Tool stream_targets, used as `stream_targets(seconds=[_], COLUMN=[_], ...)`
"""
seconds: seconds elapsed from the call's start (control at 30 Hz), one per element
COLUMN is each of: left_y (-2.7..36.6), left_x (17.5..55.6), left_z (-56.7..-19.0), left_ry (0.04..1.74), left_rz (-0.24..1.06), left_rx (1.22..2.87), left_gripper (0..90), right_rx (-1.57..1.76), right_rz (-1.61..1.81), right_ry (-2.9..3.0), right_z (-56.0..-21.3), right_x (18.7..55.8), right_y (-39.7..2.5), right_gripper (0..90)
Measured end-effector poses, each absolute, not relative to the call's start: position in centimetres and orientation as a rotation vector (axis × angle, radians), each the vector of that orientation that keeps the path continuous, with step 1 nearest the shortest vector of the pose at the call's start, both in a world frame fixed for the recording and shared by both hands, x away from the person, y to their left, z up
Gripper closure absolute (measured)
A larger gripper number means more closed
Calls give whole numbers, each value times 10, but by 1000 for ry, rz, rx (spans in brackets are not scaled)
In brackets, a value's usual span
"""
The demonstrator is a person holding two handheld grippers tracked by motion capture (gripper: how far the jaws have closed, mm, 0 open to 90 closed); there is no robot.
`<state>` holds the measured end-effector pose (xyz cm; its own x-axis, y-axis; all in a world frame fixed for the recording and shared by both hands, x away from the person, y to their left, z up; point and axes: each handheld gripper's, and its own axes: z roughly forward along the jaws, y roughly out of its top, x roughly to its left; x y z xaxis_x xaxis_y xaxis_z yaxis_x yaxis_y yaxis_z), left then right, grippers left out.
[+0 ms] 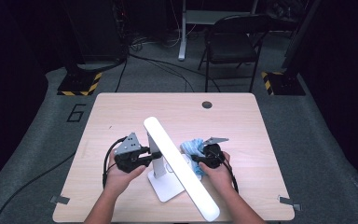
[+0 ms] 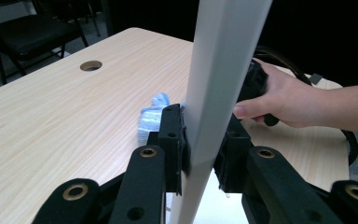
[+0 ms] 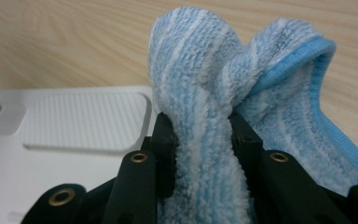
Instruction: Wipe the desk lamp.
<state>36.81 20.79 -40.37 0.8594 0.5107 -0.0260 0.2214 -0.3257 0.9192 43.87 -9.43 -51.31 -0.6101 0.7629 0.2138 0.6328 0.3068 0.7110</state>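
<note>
The left gripper (image 2: 200, 149) is clamping its jaws on the white upright post (image 2: 212, 107) of a desk lamp (image 1: 179, 165), the pads pressing both sides of the post. The right gripper (image 3: 203, 140) is pinching a fold of the blue-and-white striped cloth (image 3: 214, 107) between its jaws, the terry fabric bulging up above them and spilling off to the right.

In the high view, the left gripper (image 1: 142, 157) is sitting just left of the post, and the right gripper (image 1: 200, 161) is sitting just right of the lamp's long white light bar (image 1: 179, 165), which is slanting from far left to near right over the lamp's flat white base (image 1: 168, 189). The cloth (image 1: 192, 147) is lying bunched beside the base, on the wooden table (image 1: 121, 112), toward its near middle. A hand (image 1: 121, 175) is gripping each tool from the near edge. A round cable hole (image 1: 207, 104) is sitting at the far side.
</note>
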Motion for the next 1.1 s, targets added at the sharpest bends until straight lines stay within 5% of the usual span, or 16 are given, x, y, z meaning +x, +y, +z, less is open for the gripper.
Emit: stream_targets(seconds=[0.43, 1.1], left_y=[209, 211], left_x=[367, 367], left_z=[-406, -409], left_ry=[572, 602], left_rz=[363, 442], left_rx=[1883, 1857], left_gripper=[758, 747], right_rx=[1356, 1255], right_rz=[1226, 1219], right_ry=[2375, 2490], right_z=[-513, -509], right_x=[454, 389], right_y=[-84, -116], right_gripper=[682, 688])
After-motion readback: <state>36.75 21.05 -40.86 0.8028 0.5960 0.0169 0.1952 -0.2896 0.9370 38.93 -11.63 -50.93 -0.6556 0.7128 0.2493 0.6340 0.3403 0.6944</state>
